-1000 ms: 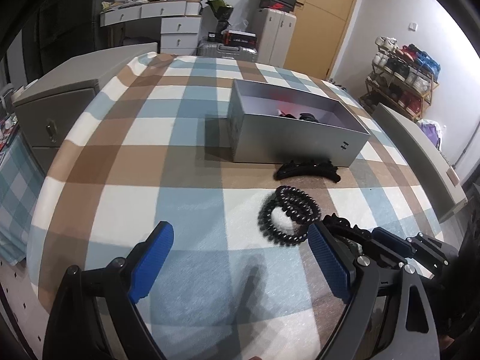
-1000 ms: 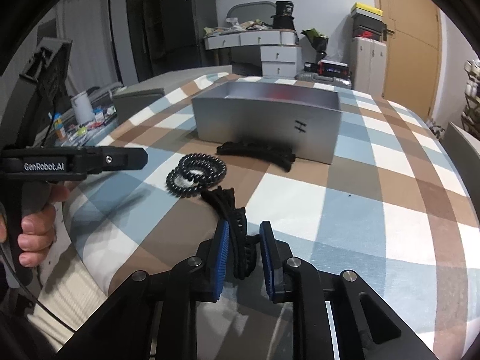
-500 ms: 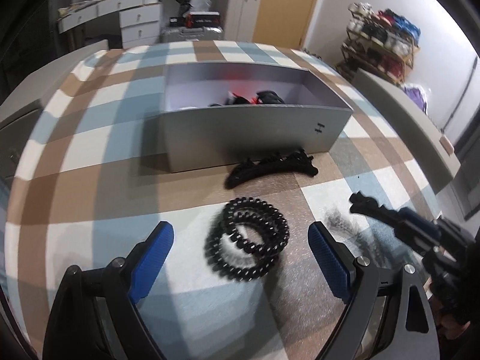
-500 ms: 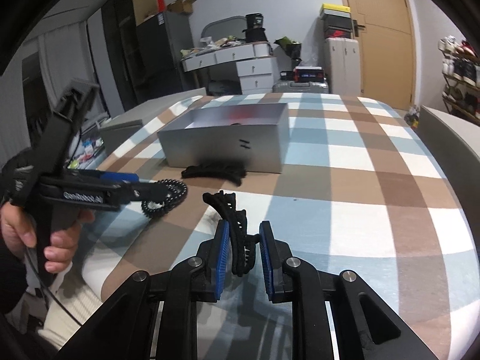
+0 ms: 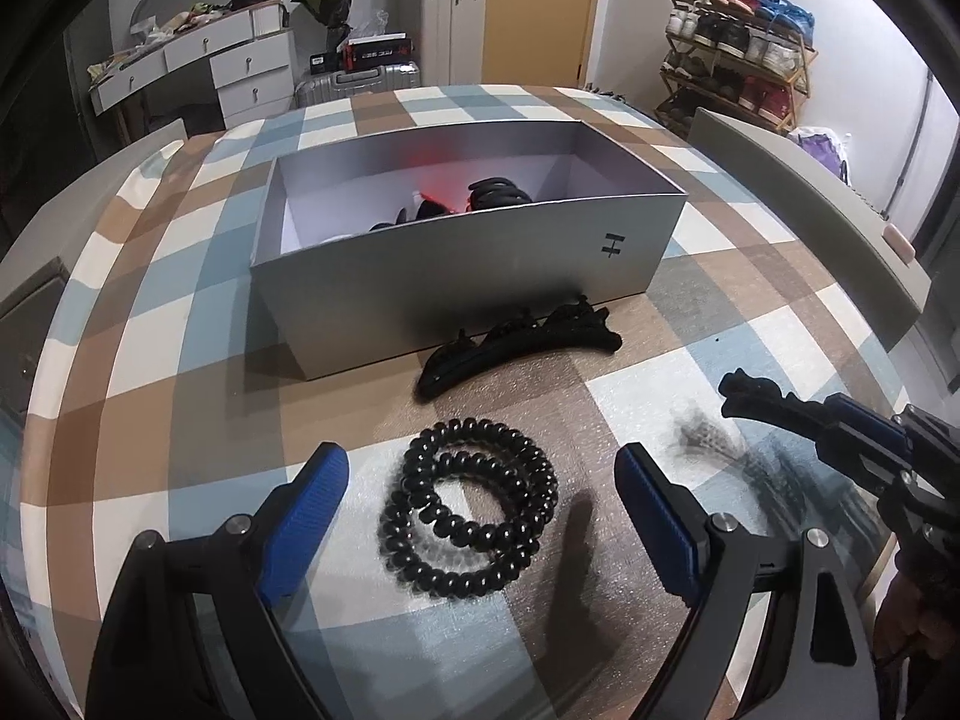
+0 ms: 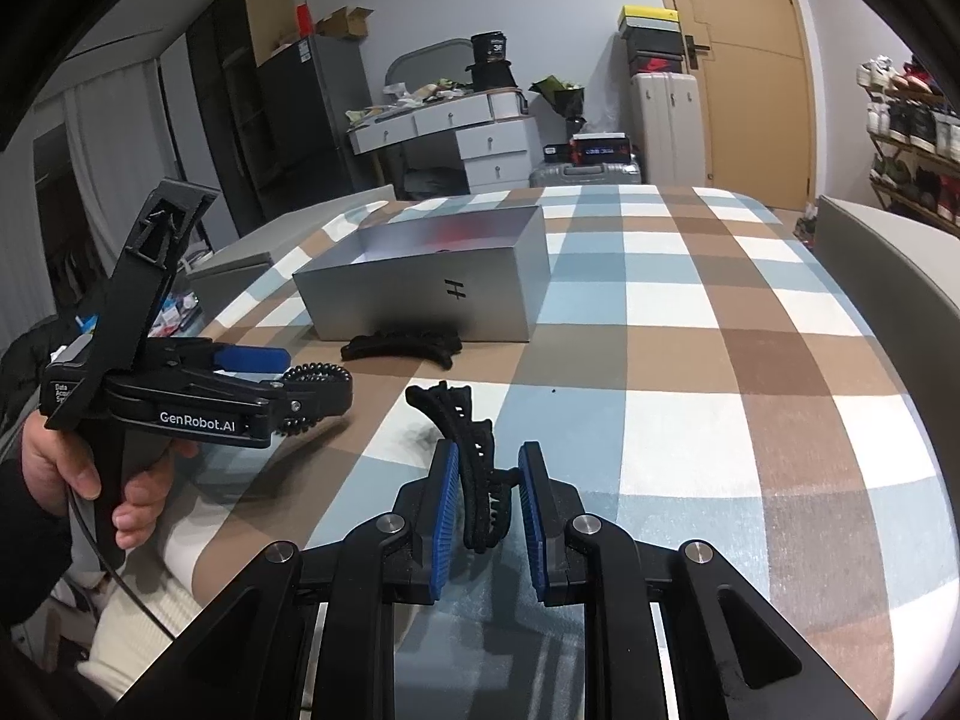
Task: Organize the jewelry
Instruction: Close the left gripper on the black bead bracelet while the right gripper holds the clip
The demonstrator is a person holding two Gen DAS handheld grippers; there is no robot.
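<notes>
The checked bed cover (image 5: 180, 312) is carrying everything, with the open silver box (image 5: 468, 276) as the landmark; dark pieces are already lying inside it. Against the box's near wall a long black hair claw (image 5: 516, 342) is resting. Nearer than that, the coiled black hair ties (image 5: 471, 507) are now sitting between the blue pads of the left tool (image 5: 480, 504), which has swung in from beside them over the last second. Its jaws are standing spread and have just been closing slightly, not yet touching the coils, so a pickup looks imminent. To the box's right, the right tool (image 6: 485, 501) is pinching a second black claw clip (image 6: 468, 450), lifted, likely bound for the box.
</notes>
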